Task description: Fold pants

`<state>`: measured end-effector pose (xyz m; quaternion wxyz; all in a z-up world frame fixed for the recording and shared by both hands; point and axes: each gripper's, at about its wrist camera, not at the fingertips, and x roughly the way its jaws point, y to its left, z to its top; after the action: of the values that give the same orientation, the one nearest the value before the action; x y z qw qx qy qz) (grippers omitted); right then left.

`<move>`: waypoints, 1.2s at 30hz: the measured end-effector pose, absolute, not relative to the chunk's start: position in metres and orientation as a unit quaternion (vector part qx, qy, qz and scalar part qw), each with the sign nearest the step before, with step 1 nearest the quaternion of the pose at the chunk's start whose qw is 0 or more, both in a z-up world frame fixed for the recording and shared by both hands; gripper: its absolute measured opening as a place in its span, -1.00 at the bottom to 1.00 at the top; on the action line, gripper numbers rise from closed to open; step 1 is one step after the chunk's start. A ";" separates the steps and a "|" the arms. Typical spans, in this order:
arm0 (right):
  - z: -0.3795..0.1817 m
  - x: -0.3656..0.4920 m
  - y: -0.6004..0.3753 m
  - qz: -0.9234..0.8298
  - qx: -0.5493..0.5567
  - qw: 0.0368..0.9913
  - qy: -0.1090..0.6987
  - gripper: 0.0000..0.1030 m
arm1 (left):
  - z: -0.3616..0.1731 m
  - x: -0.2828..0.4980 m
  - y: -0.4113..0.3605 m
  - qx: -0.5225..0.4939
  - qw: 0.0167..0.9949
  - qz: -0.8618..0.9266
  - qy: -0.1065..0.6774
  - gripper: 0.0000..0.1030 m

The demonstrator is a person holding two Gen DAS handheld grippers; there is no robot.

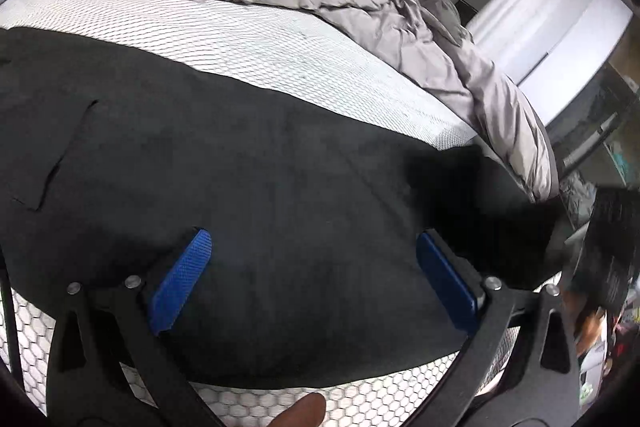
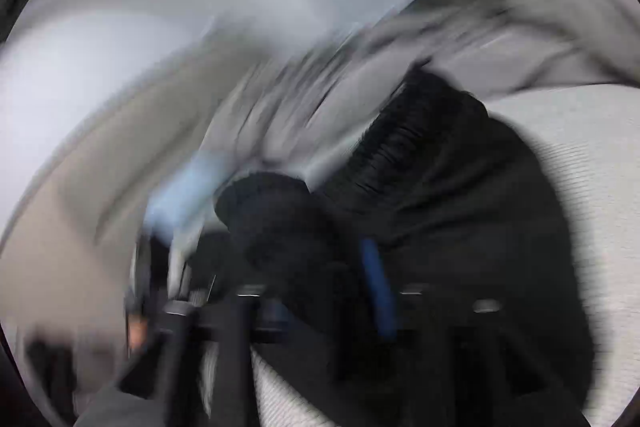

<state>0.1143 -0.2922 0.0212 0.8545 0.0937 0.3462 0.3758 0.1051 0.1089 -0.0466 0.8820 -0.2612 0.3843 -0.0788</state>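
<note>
Black pants (image 1: 248, 155) lie spread across the bed (image 1: 248, 39), filling mid-frame. The left gripper (image 1: 314, 281) hovers over them, jaws wide apart and empty. The right gripper (image 2: 320, 287) is blurred, with dark cloth bunched at its blue pad; its grip cannot be told.

Left wrist view sharp, evenly lit by soft daylight; bright white patch at upper right near overexposed, black pants (image 1: 240, 155) swallow detail, and a dark soft shadow sits on them toward the right. Strong fisheye bowing: mattress (image 1: 256, 43) edge curves, black vignette rings the corners. Right wrist view heavily motion-blurred, streaks swirling across the grey bedding (image 2: 280, 75); only the dark cloth (image 2: 460, 187) and one blue gripper pad (image 2: 378, 291) read, both smeared.
</note>
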 end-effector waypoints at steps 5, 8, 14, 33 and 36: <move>-0.001 0.083 -0.236 0.430 -0.027 0.810 0.397 -0.06 | -0.048 0.105 0.116 -0.267 0.882 -0.073 0.381 0.97; 0.015 0.071 -0.264 0.411 0.000 0.833 0.371 -0.03 | -0.046 0.109 0.104 -0.261 0.881 -0.091 0.385 0.97; 0.007 0.089 -0.328 0.232 -0.007 0.897 0.377 0.01 | -0.047 0.121 0.058 -0.228 0.868 -0.161 0.411 0.85; -0.017 0.058 -0.385 0.209 -0.011 0.882 0.423 -0.06 | -0.052 0.143 0.001 -0.229 0.836 -0.232 0.442 0.65; 0.002 0.056 -0.397 0.223 0.048 0.895 0.383 0.00 | -0.065 0.174 -0.008 -0.254 0.799 -0.265 0.477 0.61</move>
<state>0.0559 -0.3974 0.0022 0.8949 0.0482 0.3833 0.2233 0.1742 -0.0081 -0.0647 0.7986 -0.2541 0.4767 -0.2654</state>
